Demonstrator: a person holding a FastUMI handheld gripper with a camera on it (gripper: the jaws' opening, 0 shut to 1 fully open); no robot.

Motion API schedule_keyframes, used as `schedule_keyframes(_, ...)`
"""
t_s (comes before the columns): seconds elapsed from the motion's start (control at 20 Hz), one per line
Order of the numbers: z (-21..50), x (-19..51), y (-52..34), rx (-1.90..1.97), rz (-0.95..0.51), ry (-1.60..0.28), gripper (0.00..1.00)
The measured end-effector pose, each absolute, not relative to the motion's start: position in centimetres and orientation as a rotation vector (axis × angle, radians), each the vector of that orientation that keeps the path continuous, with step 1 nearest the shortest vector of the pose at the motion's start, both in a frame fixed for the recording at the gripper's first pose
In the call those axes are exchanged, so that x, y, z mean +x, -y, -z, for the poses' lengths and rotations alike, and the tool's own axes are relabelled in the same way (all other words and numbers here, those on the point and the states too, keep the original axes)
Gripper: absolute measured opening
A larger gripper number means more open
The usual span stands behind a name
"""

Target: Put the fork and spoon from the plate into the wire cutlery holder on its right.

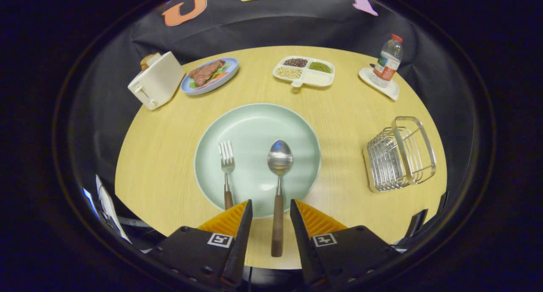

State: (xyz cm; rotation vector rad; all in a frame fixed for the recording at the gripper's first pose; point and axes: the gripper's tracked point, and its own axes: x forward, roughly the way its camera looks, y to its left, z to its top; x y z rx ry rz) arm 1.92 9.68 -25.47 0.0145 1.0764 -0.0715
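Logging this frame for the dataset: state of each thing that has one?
gripper: open, fingers either side of the spoon handle, not touching
spoon: bowl on the plate, handle over the rim
fork: lying on the plate
wire cutlery holder: holds no cutlery
water bottle: upright, capped
toaster: bread in slot

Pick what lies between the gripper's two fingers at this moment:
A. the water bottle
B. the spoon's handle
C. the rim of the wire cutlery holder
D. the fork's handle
B. The spoon lies with its bowl on the green plate and its brown handle running back between the open fingers of the gripper, which do not press on it; the fork lies just to its left.
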Motion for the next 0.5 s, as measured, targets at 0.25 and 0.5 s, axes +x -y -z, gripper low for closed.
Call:
schedule_keyframes(0.25, 26.21, 2.31, -9.38, 0.042, 0.12, -1.113, 0.3)
schedule_keyframes(0.5, 26.46, 2.44, -9.51, 0.026, 0.13, -1.122, 0.36)
